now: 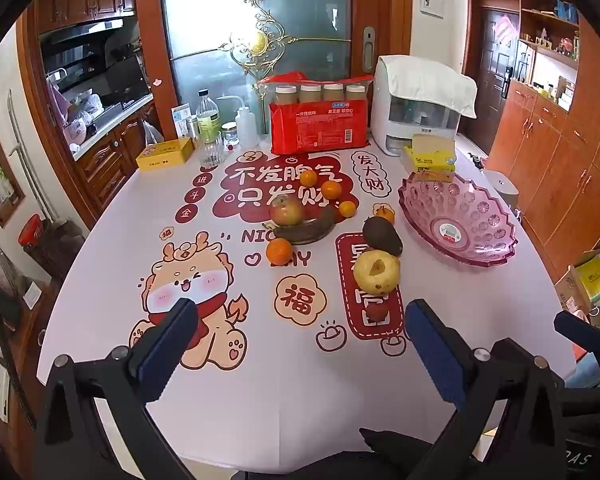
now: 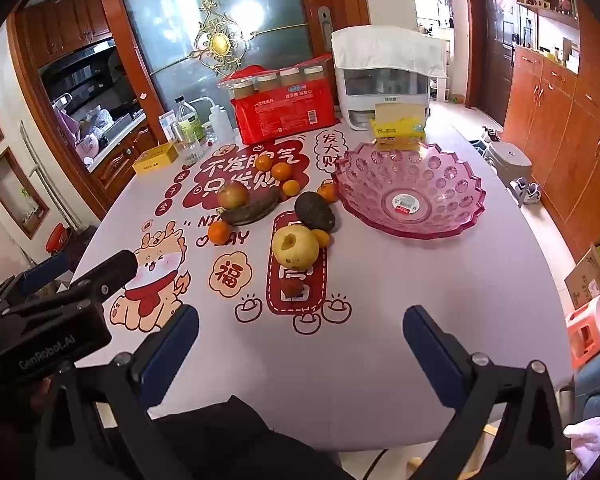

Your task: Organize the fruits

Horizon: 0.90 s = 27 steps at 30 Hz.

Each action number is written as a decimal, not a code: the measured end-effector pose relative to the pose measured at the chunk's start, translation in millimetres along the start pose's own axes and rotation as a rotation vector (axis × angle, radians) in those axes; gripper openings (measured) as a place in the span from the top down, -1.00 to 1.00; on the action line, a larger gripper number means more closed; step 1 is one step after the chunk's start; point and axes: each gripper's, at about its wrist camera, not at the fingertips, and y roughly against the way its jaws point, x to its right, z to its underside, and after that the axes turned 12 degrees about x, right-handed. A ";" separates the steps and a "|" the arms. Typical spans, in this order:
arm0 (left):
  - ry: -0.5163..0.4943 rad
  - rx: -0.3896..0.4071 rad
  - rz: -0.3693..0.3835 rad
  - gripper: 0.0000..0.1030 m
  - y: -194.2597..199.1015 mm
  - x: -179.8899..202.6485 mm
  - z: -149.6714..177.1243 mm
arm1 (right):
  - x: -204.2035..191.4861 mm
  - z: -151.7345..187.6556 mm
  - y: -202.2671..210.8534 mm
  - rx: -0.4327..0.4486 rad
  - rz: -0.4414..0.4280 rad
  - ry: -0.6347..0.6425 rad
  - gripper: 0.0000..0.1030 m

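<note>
Left gripper (image 1: pixel 300 344) and right gripper (image 2: pixel 300 340): blue-padded jaws spread wide, nothing between them, above near edge of white printed tablecloth (image 1: pixel 300 400)
Pink faceted plastic fruit bowl (image 2: pixel 410 190): on the right, empty
Loose on cloth left of bowl: yellow bruised pear (image 2: pixel 295 245), dark avocado (image 2: pixel 315 211) just behind it, blackened banana (image 2: pixel 252 209), red-green apple (image 2: pixel 233 194) at banana's far side, several small oranges (image 2: pixel 219 232) scattered around
Red rectangular packet (image 1: pixel 318 128): far edge, behind fruit
</note>
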 end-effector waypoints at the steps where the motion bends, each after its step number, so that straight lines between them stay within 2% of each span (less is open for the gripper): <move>1: -0.002 0.002 -0.001 -0.99 0.0 0.1 0.0 | 0.0 -0.2 -0.2 0.000 -0.001 -0.001 -0.99; 27: -0.001 0.013 -0.011 -0.99 -2.4 -5.4 -8.3 | -2.0 -3.7 -7.0 -0.003 -0.002 -0.002 -0.99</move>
